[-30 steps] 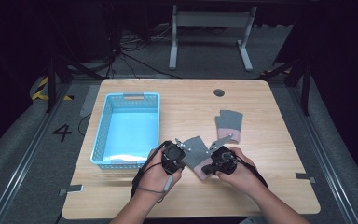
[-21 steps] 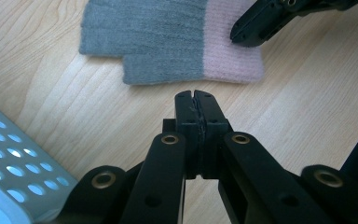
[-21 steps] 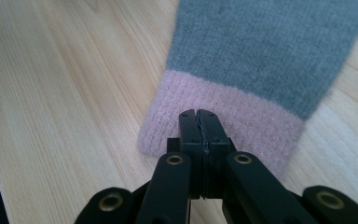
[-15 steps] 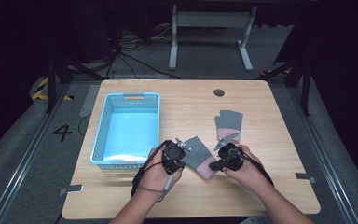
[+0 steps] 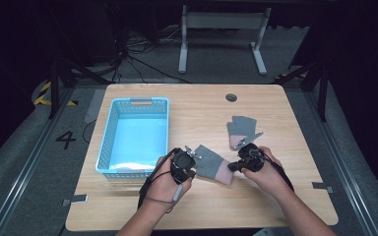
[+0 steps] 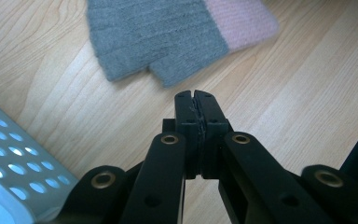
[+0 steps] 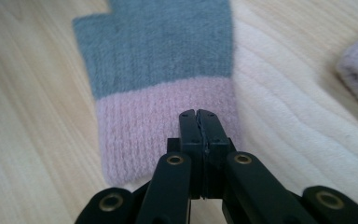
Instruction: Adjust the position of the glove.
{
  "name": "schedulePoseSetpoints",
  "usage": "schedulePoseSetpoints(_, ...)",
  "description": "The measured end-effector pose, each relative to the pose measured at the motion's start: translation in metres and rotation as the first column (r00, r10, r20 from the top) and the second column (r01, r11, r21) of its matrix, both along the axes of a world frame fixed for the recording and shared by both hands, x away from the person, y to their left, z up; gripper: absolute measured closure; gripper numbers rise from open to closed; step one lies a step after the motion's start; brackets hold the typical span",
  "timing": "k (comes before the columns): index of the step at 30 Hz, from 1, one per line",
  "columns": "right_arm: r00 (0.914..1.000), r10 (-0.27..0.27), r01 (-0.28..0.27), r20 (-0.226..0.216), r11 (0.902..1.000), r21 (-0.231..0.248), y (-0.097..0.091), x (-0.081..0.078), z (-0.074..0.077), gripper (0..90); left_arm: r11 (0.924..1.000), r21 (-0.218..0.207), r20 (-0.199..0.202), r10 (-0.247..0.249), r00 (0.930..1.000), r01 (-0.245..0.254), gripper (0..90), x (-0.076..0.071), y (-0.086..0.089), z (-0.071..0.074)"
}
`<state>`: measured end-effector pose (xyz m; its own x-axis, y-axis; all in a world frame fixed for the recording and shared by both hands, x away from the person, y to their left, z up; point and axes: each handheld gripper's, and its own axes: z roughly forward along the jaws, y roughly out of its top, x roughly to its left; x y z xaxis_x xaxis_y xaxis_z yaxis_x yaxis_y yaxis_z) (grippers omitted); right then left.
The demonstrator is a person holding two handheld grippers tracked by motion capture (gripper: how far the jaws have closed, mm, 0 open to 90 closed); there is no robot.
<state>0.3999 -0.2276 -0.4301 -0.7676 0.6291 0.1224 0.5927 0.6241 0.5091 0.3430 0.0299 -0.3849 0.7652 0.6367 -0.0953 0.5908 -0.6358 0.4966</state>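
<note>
Grey-and-pink glove (image 5: 212, 169) is lying flat on the bench (image 5: 285, 123): soft, light, best pinched at the cuff. Left gripper (image 6: 196, 95) and right gripper (image 7: 199, 115) are hovering closed, empty.

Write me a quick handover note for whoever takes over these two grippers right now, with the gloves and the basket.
Left gripper: shut, empty, just short of the near glove's grey end.
Right gripper: shut, empty, over that glove's pink cuff.
Second glove: farther back on the table.
Blue basket: at the left, nothing in it.
Done: nothing placed.
Left: probably get both gloves into the basket.
</note>
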Motion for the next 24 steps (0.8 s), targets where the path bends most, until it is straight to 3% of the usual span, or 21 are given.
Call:
schedulePoseSetpoints(9,0.9978,-0.026,0.027,0.061,0.9994,-0.021,-0.001,0.007,0.001,90.0,1.0000,0.002,-0.002,0.007,1.0000,-0.007,89.3,-0.001,0.002,-0.001)
schedulePoseSetpoints(12,0.9975,-0.010,0.008,0.070,0.9997,0.022,0.003,0.003,0.007,90.0,1.0000,-0.001,0.000,0.009,1.0000,-0.009,89.3,0.000,0.003,-0.001)
schedulePoseSetpoints(14,0.9978,0.025,-0.029,0.061,0.9972,0.069,0.015,-0.003,0.013,90.0,0.9999,0.001,0.000,0.012,0.9999,-0.012,89.3,0.000,0.003,-0.001)
schedulePoseSetpoints(17,0.9953,0.082,-0.087,0.052,0.9915,0.097,0.034,-0.008,0.016,90.0,0.9998,-0.005,-0.006,0.020,0.9998,-0.020,89.3,0.000,0.005,-0.001)
schedulePoseSetpoints(24,0.9876,0.156,-0.157,0.023,0.9840,0.085,0.078,-0.004,0.003,90.0,0.9994,-0.015,0.000,0.030,0.9996,-0.030,89.3,0.000,0.009,0.001)
